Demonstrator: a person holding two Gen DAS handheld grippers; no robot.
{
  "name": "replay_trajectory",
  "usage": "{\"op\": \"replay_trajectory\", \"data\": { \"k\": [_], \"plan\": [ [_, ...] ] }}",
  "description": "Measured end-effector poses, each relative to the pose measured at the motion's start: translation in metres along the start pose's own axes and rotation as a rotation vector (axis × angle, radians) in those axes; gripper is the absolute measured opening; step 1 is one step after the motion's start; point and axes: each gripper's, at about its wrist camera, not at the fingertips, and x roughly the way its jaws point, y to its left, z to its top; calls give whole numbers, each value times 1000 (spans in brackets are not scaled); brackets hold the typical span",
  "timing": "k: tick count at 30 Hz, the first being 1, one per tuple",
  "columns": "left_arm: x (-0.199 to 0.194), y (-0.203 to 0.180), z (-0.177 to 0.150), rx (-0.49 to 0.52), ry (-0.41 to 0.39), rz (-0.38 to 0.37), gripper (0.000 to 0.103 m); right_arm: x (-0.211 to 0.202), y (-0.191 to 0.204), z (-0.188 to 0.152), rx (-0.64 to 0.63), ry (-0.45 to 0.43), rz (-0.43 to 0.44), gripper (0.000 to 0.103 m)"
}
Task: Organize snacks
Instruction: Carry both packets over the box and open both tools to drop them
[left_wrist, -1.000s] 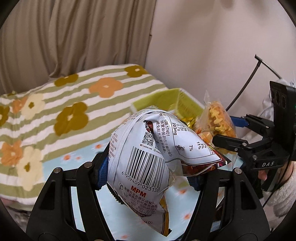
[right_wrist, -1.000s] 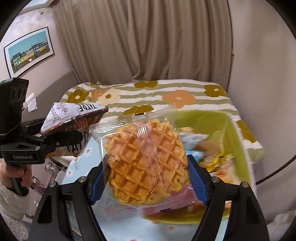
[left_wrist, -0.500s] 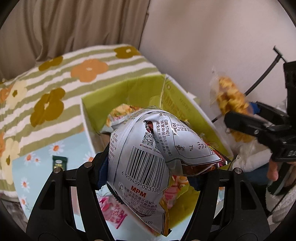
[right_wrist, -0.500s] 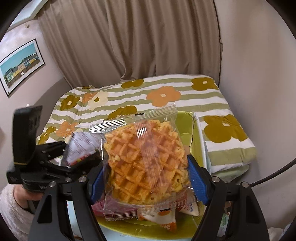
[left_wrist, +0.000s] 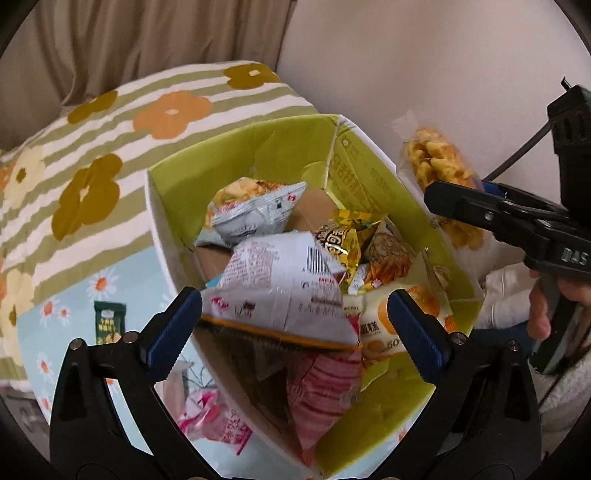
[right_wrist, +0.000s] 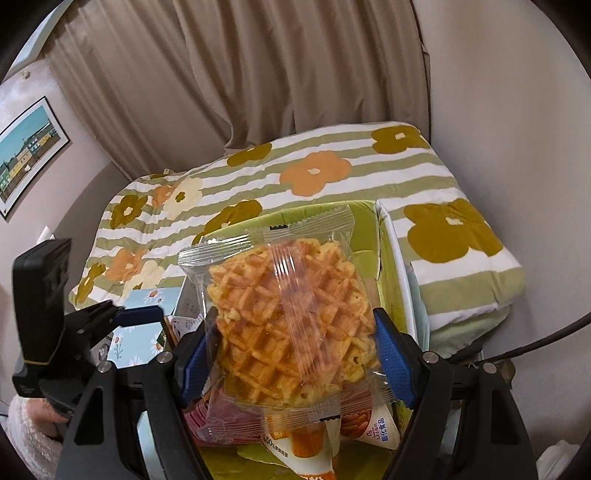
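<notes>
Green box, flowered bedding

The box (left_wrist: 369, 177) was lime-green inside; the quilt (right_wrist: 332, 173) wore green-white stripes with orange and olive flowers; the curtain (right_wrist: 258, 74) was beige.

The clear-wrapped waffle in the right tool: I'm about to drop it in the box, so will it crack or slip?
The clear plastic-wrapped golden waffle looks rigid but brittle, so probably crumbles if squeezed. Its glossy film likely slips. The green cardboard box's soft packets should cushion it.

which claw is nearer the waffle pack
Right. The right claw is clamped on the waffle pack; the left claw is open over the green box, off to its side.
</notes>
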Motion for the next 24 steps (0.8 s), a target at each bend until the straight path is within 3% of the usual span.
{"op": "replay_trajectory", "data": {
  "k": [14, 16, 18, 24],
  "plan": [
    [-8, 7, 3, 25, -26, 60, 100, 44, -9, 18, 71, 80, -68, 76],
    [-8, 9, 3, 23, -25, 63, 100, 46, -10, 20, 91, 70, -85, 81],
    [-9, 11, 3, 19, -28, 61, 100, 38, -9, 18, 99, -2, -63, 99],
    [-23, 9, -1, 15, -62, 51, 100, 24, -8, 16, 72, -50, -50, 100]
  ]
}}
